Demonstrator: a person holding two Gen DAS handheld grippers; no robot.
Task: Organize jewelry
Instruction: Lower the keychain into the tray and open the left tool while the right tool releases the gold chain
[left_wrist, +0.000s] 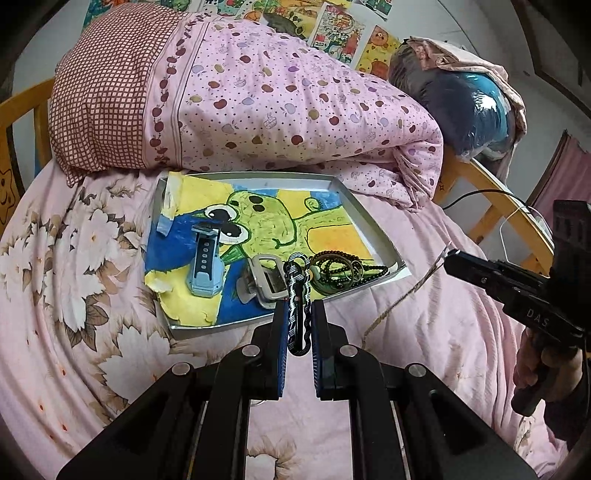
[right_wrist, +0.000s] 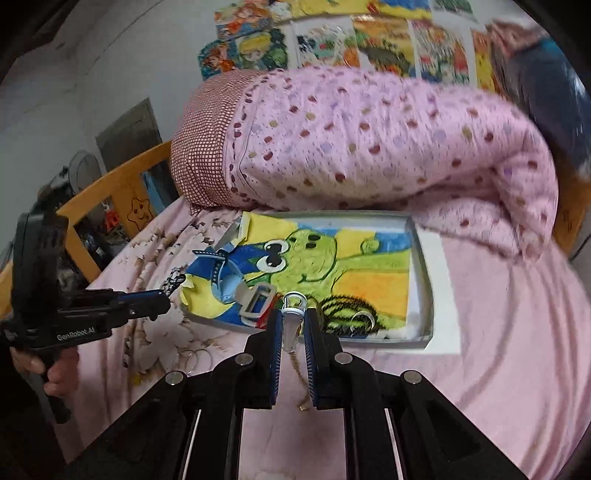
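Observation:
My left gripper (left_wrist: 299, 325) is shut on a black-and-white striped carabiner clip (left_wrist: 298, 314), held just above the near edge of the metal tray (left_wrist: 373, 218); it also shows in the right wrist view (right_wrist: 173, 282). My right gripper (right_wrist: 293, 325) is shut on a white ring-topped pendant (right_wrist: 291, 321) with a brown twine cord (right_wrist: 301, 373) hanging below; the cord trails from that gripper in the left wrist view (left_wrist: 406, 295). On the tray's frog drawing lie a blue watch (left_wrist: 205, 258), a grey buckle (left_wrist: 264, 280), dark bead strings (left_wrist: 332, 266) and rings (left_wrist: 354, 269).
The tray lies on a pink floral bedsheet (left_wrist: 74, 295). A rolled pink quilt (left_wrist: 277, 103) lies right behind it. A wooden bed rail (left_wrist: 495, 206) curves at the right. Loose rings (right_wrist: 195, 356) lie on the sheet left of the tray.

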